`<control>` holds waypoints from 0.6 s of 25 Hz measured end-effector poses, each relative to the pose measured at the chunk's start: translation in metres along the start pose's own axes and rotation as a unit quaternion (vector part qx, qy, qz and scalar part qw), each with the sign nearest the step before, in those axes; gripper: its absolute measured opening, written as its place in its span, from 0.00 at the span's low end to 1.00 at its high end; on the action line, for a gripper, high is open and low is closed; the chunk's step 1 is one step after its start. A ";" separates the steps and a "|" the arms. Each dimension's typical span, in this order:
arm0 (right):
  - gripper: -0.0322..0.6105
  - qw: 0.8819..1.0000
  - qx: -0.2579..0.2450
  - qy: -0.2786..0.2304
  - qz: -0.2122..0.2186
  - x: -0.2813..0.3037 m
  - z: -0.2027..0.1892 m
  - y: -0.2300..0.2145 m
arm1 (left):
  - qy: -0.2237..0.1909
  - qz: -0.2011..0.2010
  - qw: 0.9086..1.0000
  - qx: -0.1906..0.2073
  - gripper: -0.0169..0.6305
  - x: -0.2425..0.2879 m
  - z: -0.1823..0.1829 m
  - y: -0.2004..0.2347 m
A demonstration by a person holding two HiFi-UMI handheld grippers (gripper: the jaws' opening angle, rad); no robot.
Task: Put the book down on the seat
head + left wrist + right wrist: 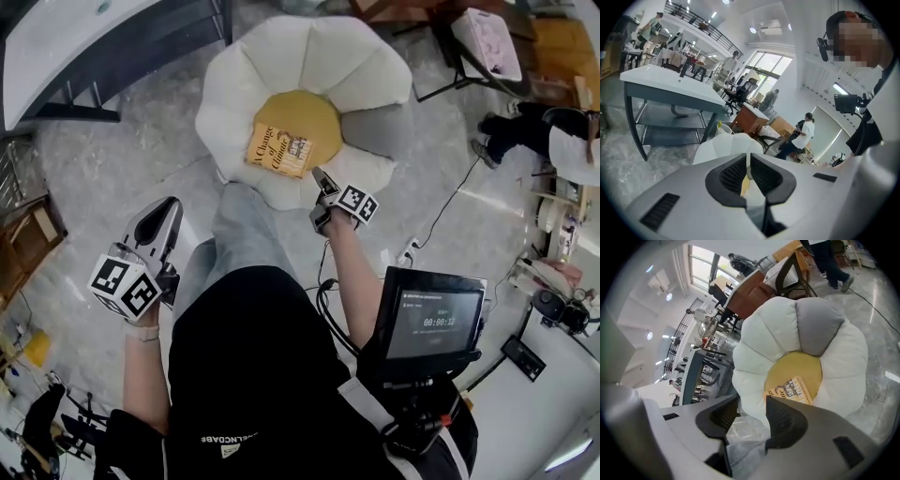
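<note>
Book: one book [279,150] lies flat, cover up, on the yellow middle of the seat [309,56], towards its front edge. Nothing touches it.
Seat: one flower-shaped cushion seat on the floor, with white petals and a single grey petal [375,129] round the yellow centre.
Right gripper: the right gripper [322,178] hangs just in front of the seat's near petals. Its jaws stand well apart with nothing between them, and in its own view the book [791,390] lies beyond the jaw tips, apart from them.
Left gripper: the left gripper [167,214] is held low at the person's left side, well away from the seat. Its jaws are drawn almost together, leaving only a thin slit, and they grip nothing.
Done: judging by how things lie, the book is down on the seat and let go.
Left: nothing of the task appears to remain, save drawing the grippers clear.
Count: one book, one seat, two grippers.
</note>
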State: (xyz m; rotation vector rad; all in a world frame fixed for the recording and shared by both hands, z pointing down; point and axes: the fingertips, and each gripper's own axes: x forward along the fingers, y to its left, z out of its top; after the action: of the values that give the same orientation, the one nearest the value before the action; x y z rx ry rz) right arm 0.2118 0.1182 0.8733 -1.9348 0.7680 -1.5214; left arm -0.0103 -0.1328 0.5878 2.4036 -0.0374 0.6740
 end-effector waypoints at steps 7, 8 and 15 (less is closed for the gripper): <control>0.37 0.996 -0.071 -0.008 0.055 -0.026 0.004 0.075 | 0.001 -0.014 1.000 0.010 0.05 -0.010 0.016 -0.018; 0.37 0.995 -0.078 -0.009 0.063 -0.031 0.004 0.086 | 0.001 -0.016 1.000 0.011 0.05 -0.012 0.019 -0.020; 0.31 0.987 -0.103 -0.042 0.114 -0.072 0.017 0.165 | 0.003 -0.031 0.999 0.019 0.05 -0.017 0.038 -0.037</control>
State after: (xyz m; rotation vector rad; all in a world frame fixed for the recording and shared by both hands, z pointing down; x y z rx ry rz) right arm 0.1988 0.0595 0.7029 -1.9640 1.1039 -1.2572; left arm -0.0011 -0.1275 0.5334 2.4282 0.0527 0.6589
